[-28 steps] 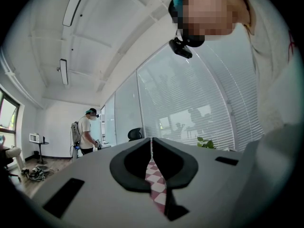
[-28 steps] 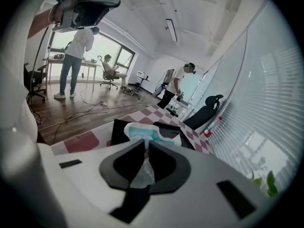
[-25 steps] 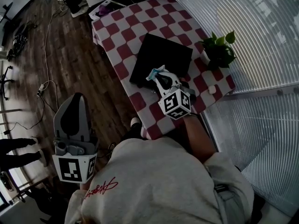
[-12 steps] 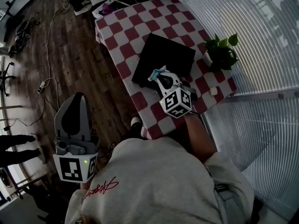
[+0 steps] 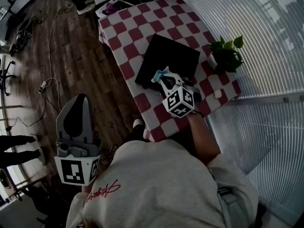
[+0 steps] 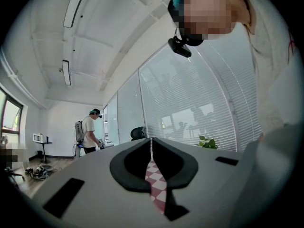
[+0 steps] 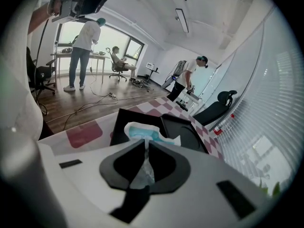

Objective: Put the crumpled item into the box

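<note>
We log the right gripper (image 7: 143,144) clamped on the crumpled blue-white wrapper (image 7: 141,130), held at the near edge of the black box (image 5: 172,56). The left gripper (image 6: 151,148) has its jaws pressed together on nothing, well apart from the box and off the checkered table (image 5: 128,30)

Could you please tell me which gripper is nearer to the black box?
Right. The right gripper is at the black box's near edge, shut on the crumpled item; the left gripper is away over the floor.

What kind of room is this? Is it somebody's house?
Probably an office or lab, not a house: a work desk, an office chair, glass walls with blinds, cables across the wooden floor.
</note>
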Action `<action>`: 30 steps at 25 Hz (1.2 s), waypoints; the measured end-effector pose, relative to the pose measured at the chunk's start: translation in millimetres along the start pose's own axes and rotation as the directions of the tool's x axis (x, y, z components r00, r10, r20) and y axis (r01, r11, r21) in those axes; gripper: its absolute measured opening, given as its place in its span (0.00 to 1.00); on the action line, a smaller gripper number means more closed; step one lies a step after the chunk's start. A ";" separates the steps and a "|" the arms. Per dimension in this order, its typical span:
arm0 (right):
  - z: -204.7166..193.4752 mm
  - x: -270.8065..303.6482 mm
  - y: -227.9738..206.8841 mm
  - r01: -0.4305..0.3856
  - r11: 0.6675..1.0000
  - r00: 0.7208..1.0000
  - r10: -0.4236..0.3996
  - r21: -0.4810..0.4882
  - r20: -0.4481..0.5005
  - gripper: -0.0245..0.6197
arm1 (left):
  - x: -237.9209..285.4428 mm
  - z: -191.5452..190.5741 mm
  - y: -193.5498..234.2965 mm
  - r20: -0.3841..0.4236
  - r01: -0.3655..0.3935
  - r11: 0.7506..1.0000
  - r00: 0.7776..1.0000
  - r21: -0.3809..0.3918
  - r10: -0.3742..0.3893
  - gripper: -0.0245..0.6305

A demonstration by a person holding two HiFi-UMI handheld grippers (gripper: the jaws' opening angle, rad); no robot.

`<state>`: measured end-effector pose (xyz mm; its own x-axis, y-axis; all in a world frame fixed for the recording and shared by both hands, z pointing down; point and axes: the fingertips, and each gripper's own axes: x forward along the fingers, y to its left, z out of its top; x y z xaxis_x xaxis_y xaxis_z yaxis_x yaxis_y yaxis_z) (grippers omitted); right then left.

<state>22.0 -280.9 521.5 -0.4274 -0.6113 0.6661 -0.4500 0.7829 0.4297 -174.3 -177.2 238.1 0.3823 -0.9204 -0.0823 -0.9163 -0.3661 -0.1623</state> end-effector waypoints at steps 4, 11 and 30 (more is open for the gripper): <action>-3.1 3.4 0.4 -0.018 1.000 1.000 0.018 -0.008 -0.019 0.10 | -0.2 0.4 -0.3 -0.001 -0.003 1.000 1.000 0.001 0.003 0.07; -10.4 11.1 5.2 -0.040 0.999 0.998 0.039 -0.031 -0.055 0.10 | -2.2 -2.8 2.1 -0.007 -0.009 1.000 1.000 0.001 0.009 0.07; -19.4 26.1 13.5 -0.114 0.993 0.986 0.108 -0.035 -0.124 0.10 | -1.6 -3.2 9.9 -0.011 -0.017 1.000 1.000 0.010 0.017 0.07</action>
<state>19.9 -284.0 556.5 -0.3731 -0.5037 0.7792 -0.3707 0.8508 0.3725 -184.3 -179.8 239.8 0.3652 -0.9280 -0.0737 -0.9214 -0.3490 -0.1710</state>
